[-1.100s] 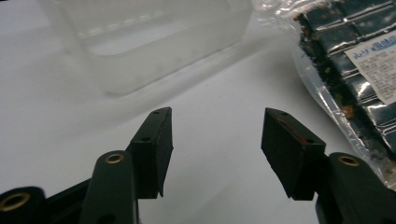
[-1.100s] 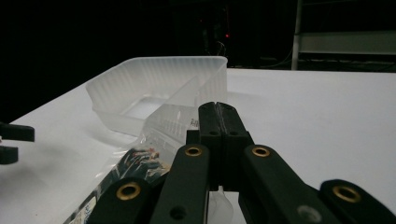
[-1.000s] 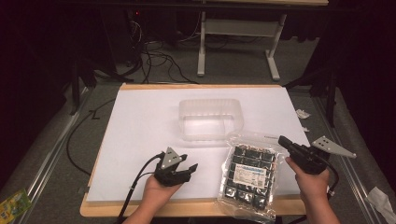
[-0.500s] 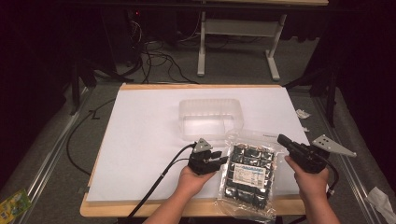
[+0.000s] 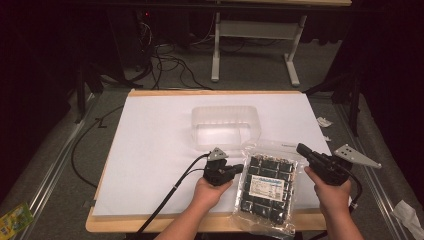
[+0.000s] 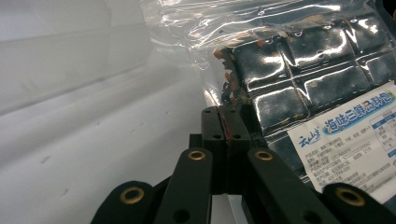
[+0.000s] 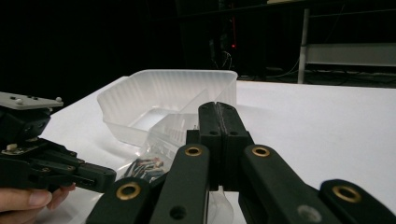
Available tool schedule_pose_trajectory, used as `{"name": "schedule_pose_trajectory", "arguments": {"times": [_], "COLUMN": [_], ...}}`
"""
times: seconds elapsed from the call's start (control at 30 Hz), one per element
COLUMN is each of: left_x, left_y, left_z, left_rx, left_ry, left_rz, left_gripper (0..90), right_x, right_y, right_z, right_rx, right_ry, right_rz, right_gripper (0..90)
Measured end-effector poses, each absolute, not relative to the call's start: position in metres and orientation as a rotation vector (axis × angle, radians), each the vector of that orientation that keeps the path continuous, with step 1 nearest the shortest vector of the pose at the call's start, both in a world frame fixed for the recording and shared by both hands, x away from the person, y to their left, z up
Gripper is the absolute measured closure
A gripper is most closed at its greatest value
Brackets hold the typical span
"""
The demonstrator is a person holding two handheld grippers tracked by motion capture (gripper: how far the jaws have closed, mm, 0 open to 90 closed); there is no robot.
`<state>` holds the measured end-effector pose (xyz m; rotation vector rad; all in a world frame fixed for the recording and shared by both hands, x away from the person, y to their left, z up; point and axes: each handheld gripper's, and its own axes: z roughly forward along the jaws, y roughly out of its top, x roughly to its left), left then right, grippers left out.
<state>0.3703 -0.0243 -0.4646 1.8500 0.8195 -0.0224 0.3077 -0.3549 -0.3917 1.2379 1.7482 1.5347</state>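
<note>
Both grippers — left (image 5: 239,169), right (image 5: 301,149) — apparently clamped tight, jaws facing.

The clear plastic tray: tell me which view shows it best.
The high view: the clear plastic tray shows whole, from above, behind the snack bag. The right gripper view shows its near wall and inside; the left gripper view shows the bag instead.

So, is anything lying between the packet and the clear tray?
Nothing visible does. The packet, with the left gripper shut at its left edge and the right gripper at its right, lies just in front of the tray, bare paper between.
</note>
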Motion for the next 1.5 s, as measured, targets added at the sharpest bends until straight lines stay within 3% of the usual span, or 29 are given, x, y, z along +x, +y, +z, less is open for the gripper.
{"name": "schedule_pose_trajectory", "arguments": {"times": [0.43, 0.83, 1.1, 1.5], "left_x": [0.361, 0.36, 0.353, 0.346], "left_y": [0.001, 0.057, 0.073, 0.071], "left_z": [-0.431, -0.391, -0.41, -0.421], "left_rx": [1.794, 1.73, 1.7, 1.731], "left_ry": [0.775, 0.738, 0.727, 0.654], "left_rz": [0.194, 0.475, 0.529, 0.619], "left_gripper": [90.0, 90.0, 90.0, 90.0], "right_x": [0.316, 0.338, 0.339, 0.339], "right_y": [-0.345, -0.293, -0.271, -0.277], "right_z": [-0.38, -0.349, -0.353, -0.369], "right_rx": [1.216, 1.064, 1.035, 1.096], "right_ry": [1.704, 1.7, 1.731, 1.758], "right_rz": [1.602, 1.726, 1.74, 1.721], "right_gripper": [90.0, 90.0, 90.0, 88.1]}}
